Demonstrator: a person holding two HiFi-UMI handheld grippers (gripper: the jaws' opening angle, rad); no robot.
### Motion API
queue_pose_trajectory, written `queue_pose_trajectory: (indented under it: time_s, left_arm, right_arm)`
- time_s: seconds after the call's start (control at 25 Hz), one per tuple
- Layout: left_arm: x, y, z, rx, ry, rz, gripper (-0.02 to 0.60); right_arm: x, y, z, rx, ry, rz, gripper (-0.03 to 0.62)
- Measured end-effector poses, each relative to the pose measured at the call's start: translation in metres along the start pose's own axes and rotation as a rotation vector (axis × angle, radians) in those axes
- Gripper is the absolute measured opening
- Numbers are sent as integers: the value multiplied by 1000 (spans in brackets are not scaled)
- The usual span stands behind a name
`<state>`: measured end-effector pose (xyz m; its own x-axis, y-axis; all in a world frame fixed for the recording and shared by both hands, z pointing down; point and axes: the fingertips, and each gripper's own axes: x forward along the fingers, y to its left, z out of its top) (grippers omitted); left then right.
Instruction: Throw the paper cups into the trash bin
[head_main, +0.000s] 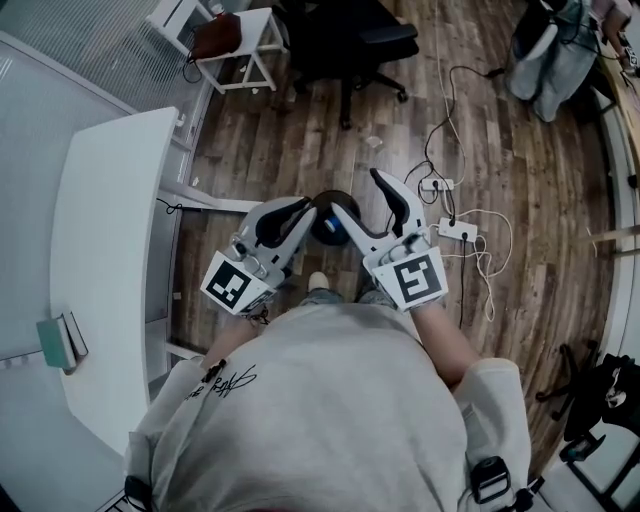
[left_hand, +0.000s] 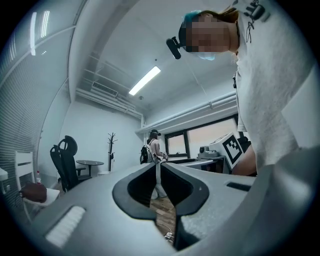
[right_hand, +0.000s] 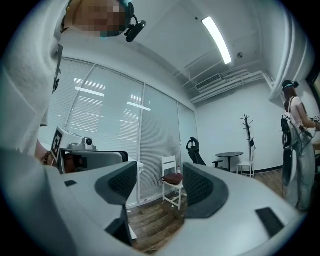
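Observation:
No paper cup and no certain trash bin shows in any view. In the head view I hold both grippers close in front of my chest, above the wooden floor. My left gripper (head_main: 303, 210) has its jaws together with nothing in them; in the left gripper view its fingertips (left_hand: 158, 167) meet. My right gripper (head_main: 362, 196) is open and empty, and the right gripper view shows a wide gap between its pads (right_hand: 160, 185). A dark round object (head_main: 328, 224) lies on the floor below the jaws; I cannot tell what it is.
A white desk (head_main: 110, 230) runs along the left, with a teal book (head_main: 60, 340) on it. A white chair holding a brown bag (head_main: 235, 40) and a black office chair (head_main: 350, 40) stand farther off. Power strips and cables (head_main: 455, 228) lie at right. Another person (right_hand: 295, 150) stands across the room.

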<state>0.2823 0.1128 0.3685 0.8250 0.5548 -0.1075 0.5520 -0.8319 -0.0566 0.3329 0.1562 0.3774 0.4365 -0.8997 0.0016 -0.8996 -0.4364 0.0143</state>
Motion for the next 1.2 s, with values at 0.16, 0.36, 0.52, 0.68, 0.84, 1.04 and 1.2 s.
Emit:
queue_pose_trajectory:
  time_s: [0.16, 0.36, 0.52, 0.68, 0.84, 1.04, 1.2]
  left_arm:
    - [-1, -1, 5, 10, -9, -1, 31]
    - [2, -6, 10, 12, -22, -6, 31]
    - [4, -8, 11, 16, -24, -1, 31]
    - [3, -8, 13, 15, -30, 2, 31]
    - [3, -8, 13, 15, -33, 0, 31]
    - [4, -8, 11, 9, -36, 4, 31]
    - [5, -10, 14, 10, -43, -2, 31]
  right_arm:
    - [-3, 4, 8, -13, -21, 3, 178]
    - [-8, 3, 14, -22, -34, 6, 153]
    - [-10, 4, 17, -22, -39, 11, 127]
    - [-9, 7, 19, -22, -48, 17, 104]
    - [-9, 8, 20, -18, -51, 17, 78]
    - [-8, 5, 23, -14, -64, 16, 61]
    - [-10, 6, 23, -19, -67, 14, 49]
